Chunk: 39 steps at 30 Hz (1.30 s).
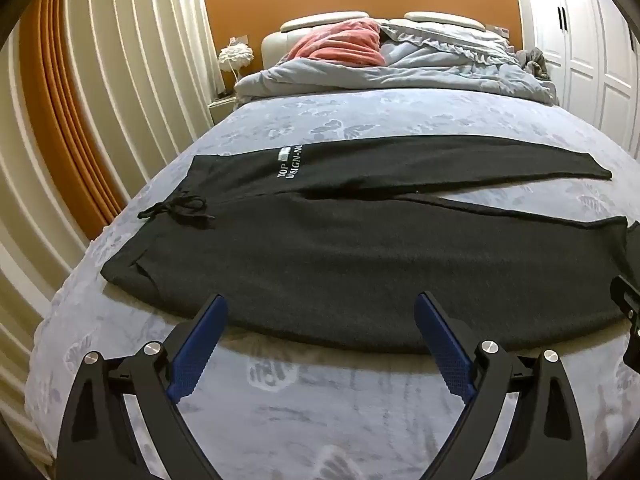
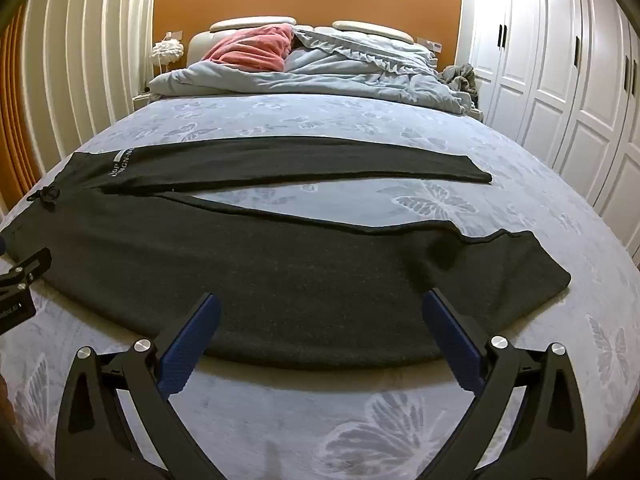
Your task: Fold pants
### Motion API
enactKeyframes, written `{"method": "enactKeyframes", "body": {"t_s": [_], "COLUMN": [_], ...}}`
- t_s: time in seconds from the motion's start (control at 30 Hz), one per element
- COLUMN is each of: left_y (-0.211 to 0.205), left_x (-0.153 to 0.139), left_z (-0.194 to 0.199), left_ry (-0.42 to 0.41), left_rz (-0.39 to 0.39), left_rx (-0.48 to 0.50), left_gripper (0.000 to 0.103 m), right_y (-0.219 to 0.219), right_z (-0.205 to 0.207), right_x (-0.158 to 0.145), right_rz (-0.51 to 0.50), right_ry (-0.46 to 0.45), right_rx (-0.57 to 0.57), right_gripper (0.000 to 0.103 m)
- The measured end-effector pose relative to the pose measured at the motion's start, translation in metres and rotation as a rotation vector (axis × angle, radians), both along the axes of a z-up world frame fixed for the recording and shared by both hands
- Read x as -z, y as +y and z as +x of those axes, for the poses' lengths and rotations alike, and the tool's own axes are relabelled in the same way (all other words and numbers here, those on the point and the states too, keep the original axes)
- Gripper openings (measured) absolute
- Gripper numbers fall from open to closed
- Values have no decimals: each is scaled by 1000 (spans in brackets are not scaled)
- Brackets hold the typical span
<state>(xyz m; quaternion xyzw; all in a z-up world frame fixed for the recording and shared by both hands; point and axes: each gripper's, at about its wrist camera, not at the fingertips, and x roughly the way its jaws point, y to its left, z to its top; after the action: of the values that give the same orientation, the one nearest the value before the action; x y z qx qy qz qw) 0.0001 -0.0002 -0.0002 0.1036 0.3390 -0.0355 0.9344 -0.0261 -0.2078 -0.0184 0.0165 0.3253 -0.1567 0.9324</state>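
Dark grey pants (image 1: 320,256) lie flat across the bed, waist with a black drawstring (image 1: 180,206) to the left, both legs stretched to the right and spread apart. They also show in the right wrist view (image 2: 280,276). My left gripper (image 1: 320,308) is open and empty, its blue fingertips over the near edge of the pants close to the waist end. My right gripper (image 2: 320,306) is open and empty over the near edge of the near leg. Part of the right gripper shows at the right edge of the left wrist view (image 1: 628,300).
The bed (image 2: 360,420) has a light blue butterfly-print sheet. A bunched blue duvet (image 1: 400,68) and a pink blanket (image 1: 340,44) lie at the headboard. Pleated curtains (image 1: 100,100) hang on the left, white wardrobe doors (image 2: 560,80) on the right.
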Motion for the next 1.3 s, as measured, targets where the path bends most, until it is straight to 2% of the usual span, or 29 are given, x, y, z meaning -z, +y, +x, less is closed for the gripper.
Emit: {"method": "enactKeyframes", "body": {"t_s": [0.2, 0.37, 0.67, 1.3], "left_y": [0, -10, -1, 0], "left_x": [0, 11, 12, 11], "left_z": [0, -4, 5, 6], "left_ry": [10, 26, 70, 74], "left_rz": [-2, 0, -15, -13], "left_rx": [-8, -3, 7, 9], "left_gripper": [92, 92, 92, 92], "right_y": [0, -1, 0, -2], "right_z": [2, 2, 3, 2], "right_x": [2, 2, 3, 4], "right_rz": [-1, 2, -3, -2], "right_ry": [11, 8, 11, 11], "right_rx": [8, 2, 7, 6], "right_gripper": [98, 98, 98, 98]}}
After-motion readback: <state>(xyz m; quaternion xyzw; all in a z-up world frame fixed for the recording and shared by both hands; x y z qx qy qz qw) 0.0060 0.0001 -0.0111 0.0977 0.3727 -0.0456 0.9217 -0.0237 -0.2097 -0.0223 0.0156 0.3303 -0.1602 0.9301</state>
